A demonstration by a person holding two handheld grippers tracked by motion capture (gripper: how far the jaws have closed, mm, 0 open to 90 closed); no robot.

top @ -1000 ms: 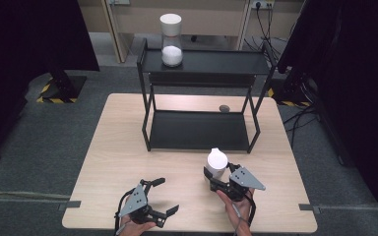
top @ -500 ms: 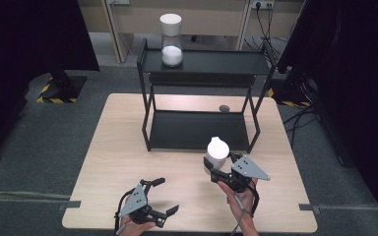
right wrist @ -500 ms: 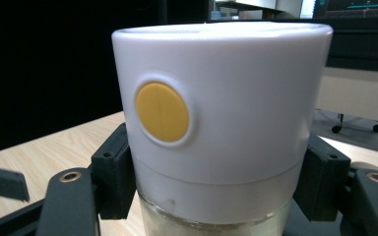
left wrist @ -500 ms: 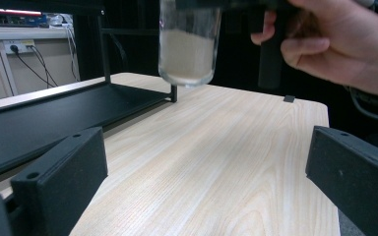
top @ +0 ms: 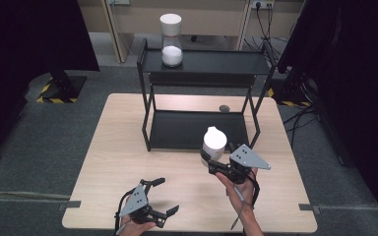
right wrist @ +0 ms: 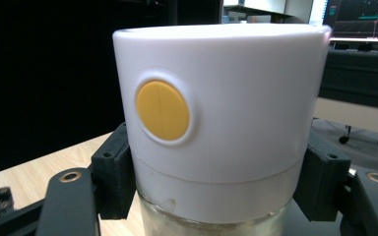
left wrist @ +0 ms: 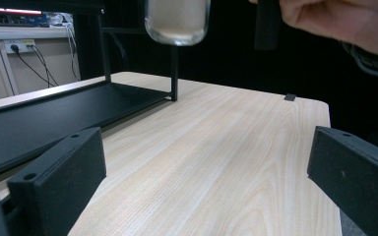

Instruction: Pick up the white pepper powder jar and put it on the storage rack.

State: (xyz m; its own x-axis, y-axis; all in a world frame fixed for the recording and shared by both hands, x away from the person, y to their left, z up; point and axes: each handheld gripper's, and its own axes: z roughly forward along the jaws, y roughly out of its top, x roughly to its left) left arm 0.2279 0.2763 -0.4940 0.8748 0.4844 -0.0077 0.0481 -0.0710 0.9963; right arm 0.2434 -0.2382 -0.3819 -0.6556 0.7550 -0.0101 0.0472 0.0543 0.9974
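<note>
A clear jar (top: 214,140) with a white lid is held upright above the table, just in front of the rack's lower shelf. My right gripper (top: 214,156) is shut on it just below the lid. In the right gripper view the lid (right wrist: 216,123) shows a round yellow button, with a black pad on each side. The jar's glass bottom (left wrist: 177,19) hangs high in the left gripper view. My left gripper (top: 167,195) rests low near the table's front left, open with nothing between its jaws (left wrist: 202,172).
A black two-level rack (top: 202,64) stands at the table's back. A second white-lidded jar (top: 171,39) with white contents sits on the rack's top shelf at the left. A small dark object (top: 224,108) lies on the wooden table (top: 123,147) beside the rack's right legs.
My right gripper has risen with the jar, which now hangs clear of the table. The left gripper has stayed where it was.
</note>
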